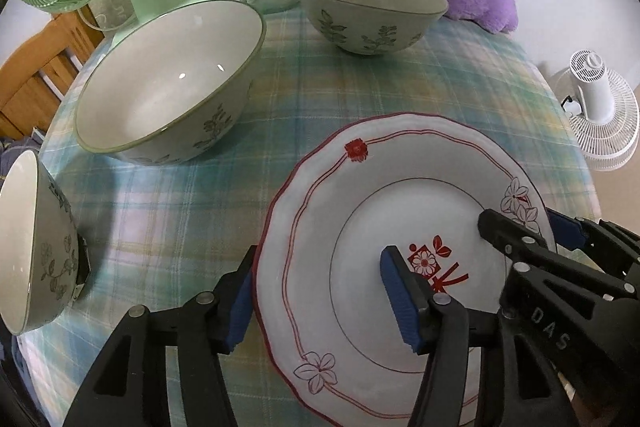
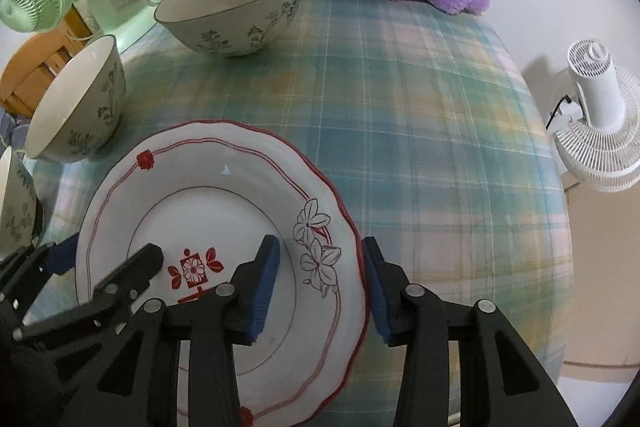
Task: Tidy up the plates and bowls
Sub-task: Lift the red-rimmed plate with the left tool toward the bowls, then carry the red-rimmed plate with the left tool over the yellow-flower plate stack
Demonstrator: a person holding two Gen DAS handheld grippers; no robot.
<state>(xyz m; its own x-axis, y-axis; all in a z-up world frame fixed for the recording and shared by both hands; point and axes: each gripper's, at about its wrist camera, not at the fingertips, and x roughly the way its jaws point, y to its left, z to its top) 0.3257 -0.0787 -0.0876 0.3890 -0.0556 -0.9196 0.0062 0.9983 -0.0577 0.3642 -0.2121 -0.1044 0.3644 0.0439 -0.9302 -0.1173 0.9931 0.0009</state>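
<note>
Both grippers straddled the white scalloped plate with red trim [image 1: 360, 227], which lay flat on the plaid tablecloth [image 2: 440, 147]. The left gripper [image 1: 320, 303] stood about half open over the plate's left rim, pads not pressing. The right gripper [image 2: 320, 291] bracketed the right rim, also partly open, nothing gripped. The risk, as I judged it: uneven closing could skid the glazed plate toward the large floral bowl [image 1: 168, 83], or tip it from a one-sided pinch.
</note>
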